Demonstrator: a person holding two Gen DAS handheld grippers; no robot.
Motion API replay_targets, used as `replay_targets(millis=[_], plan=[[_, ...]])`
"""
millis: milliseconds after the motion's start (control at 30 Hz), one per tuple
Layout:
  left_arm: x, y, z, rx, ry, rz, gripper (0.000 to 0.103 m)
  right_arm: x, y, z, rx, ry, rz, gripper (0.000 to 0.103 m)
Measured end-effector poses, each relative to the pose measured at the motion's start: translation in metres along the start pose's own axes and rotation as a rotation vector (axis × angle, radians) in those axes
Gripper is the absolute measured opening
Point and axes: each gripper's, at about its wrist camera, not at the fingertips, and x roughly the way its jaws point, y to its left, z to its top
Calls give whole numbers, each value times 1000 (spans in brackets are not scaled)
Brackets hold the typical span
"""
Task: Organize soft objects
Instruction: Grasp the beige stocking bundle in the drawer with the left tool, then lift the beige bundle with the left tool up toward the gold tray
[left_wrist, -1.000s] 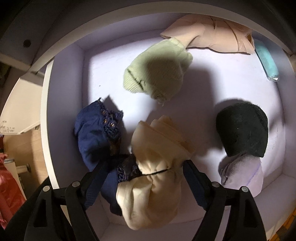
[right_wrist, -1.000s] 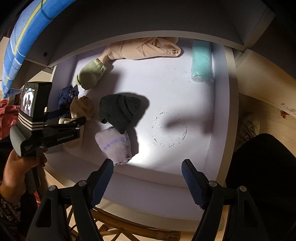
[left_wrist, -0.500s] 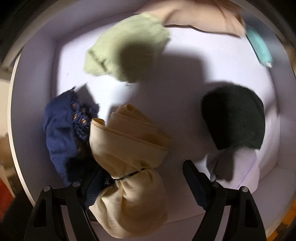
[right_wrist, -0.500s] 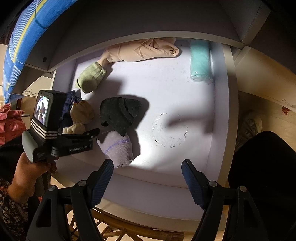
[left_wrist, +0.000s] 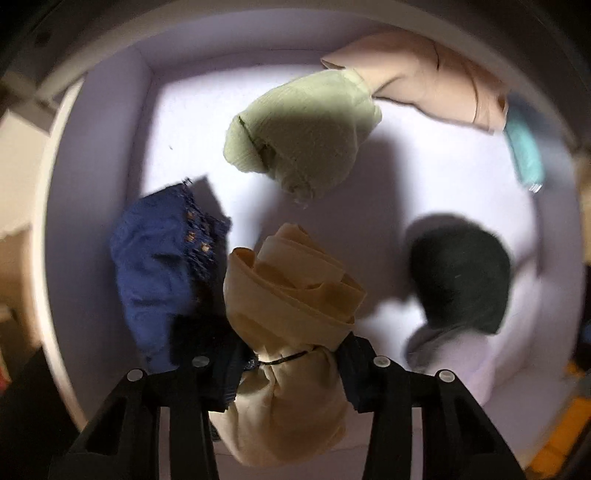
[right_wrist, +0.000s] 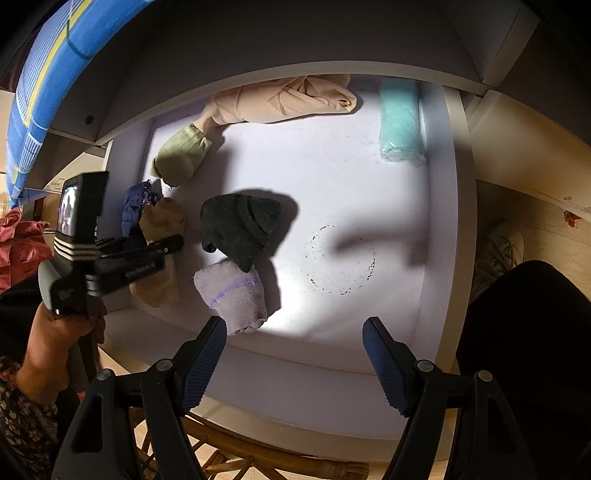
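My left gripper (left_wrist: 291, 363) is shut on a tan cloth bundle (left_wrist: 291, 295) tied with a dark band, at the drawer's front left; both also show in the right wrist view, gripper (right_wrist: 162, 251) and bundle (right_wrist: 160, 221). A navy cloth (left_wrist: 159, 273) lies just left of it. A light green sock (left_wrist: 303, 136), a dark green hat (left_wrist: 461, 277), a lavender sock (right_wrist: 232, 291), a beige garment (right_wrist: 280, 99) and a teal roll (right_wrist: 400, 118) lie in the white drawer (right_wrist: 439, 229). My right gripper (right_wrist: 293, 354) is open and empty above the drawer's front edge.
A wicker stand (right_wrist: 236, 454) sits below the drawer front. A blue patterned cloth (right_wrist: 40, 77) hangs at upper left, red fabric (right_wrist: 18, 240) at far left. A dark leg (right_wrist: 524, 332) is at right, on the wooden floor (right_wrist: 535, 206).
My left gripper's fingers have closed onto the tan bundle; they were wide apart before. The view has shifted slightly. The right gripper has hardly moved.
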Motion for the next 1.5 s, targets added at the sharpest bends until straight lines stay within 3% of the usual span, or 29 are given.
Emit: replay_targets(millis=[67, 400, 467, 600, 867, 1233, 1500], plan=[[2, 0, -2, -6, 0, -19, 44, 0, 0, 0, -1, 0, -1, 77], [4, -46, -21, 87, -1, 69, 47, 0, 0, 1, 1, 2, 4, 77], [3, -41, -27, 100, 2, 77, 47, 0, -1, 1, 3, 2, 5, 77], [3, -47, -31, 96, 13, 76, 40, 0, -2, 1, 9, 0, 6, 77], [-4, -42, -38, 39, -2, 55, 38, -2, -3, 1, 15, -8, 6, 77], [-55, -63, -72, 60, -78, 39, 38, -7, 0, 3, 12, -25, 30, 77], [-104, -47, -92, 52, -136, -8, 38, -9, 0, 2, 24, -29, 45, 77]])
